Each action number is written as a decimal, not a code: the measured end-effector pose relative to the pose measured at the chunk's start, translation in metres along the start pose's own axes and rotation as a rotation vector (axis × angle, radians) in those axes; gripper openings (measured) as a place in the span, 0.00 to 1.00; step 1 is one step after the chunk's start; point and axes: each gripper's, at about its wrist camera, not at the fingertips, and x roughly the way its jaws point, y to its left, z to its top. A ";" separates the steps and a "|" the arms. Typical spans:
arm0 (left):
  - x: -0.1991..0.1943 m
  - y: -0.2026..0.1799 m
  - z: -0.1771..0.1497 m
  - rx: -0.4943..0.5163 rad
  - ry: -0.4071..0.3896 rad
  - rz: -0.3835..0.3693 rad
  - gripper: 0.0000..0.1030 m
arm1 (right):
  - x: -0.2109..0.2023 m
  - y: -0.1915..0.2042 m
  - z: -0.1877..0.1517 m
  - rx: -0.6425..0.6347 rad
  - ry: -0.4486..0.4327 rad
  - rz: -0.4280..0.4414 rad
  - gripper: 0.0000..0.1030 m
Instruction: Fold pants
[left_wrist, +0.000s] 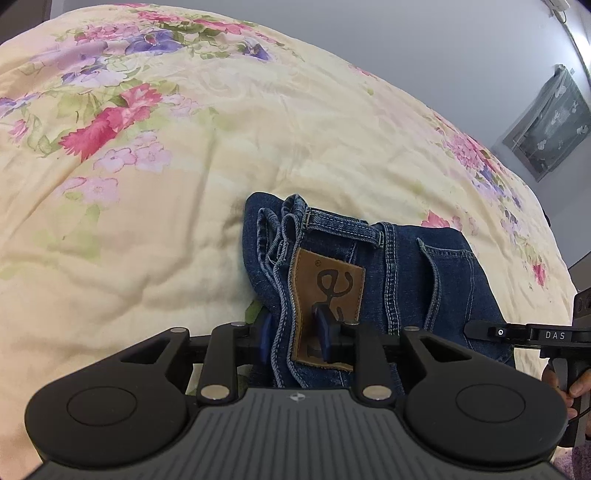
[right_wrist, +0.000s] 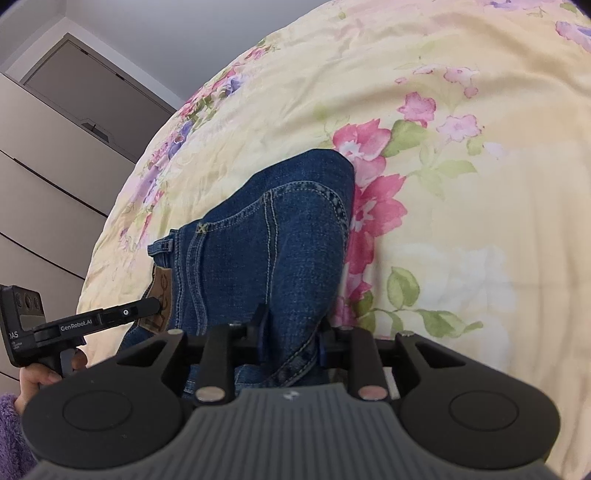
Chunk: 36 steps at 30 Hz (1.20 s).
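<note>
Dark blue jeans (left_wrist: 413, 266) lie folded into a compact bundle on the bed, with the brown leather waistband patch (left_wrist: 328, 291) facing my left wrist camera. My left gripper (left_wrist: 293, 332) is shut on the jeans at the waistband edge beside the patch. The jeans also show in the right wrist view (right_wrist: 273, 236), back pocket stitching up. My right gripper (right_wrist: 291, 332) is shut on the jeans at the near folded edge. Each gripper shows in the other's view, the right one (left_wrist: 480, 328) and the left one (right_wrist: 147, 306).
A cream floral quilt (left_wrist: 184, 177) covers the bed. A grey wall with a dark framed panel (left_wrist: 550, 122) lies beyond the bed in the left wrist view. Pale wardrobe fronts (right_wrist: 55, 155) stand at the left of the right wrist view.
</note>
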 end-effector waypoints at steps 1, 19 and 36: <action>0.000 0.001 0.000 -0.008 -0.001 0.001 0.28 | 0.001 0.000 0.000 0.005 0.001 -0.006 0.21; -0.113 -0.073 -0.004 0.190 -0.151 0.209 0.45 | -0.080 0.087 -0.014 -0.324 -0.125 -0.261 0.56; -0.275 -0.161 -0.087 0.361 -0.358 0.379 0.85 | -0.230 0.192 -0.148 -0.570 -0.378 -0.241 0.76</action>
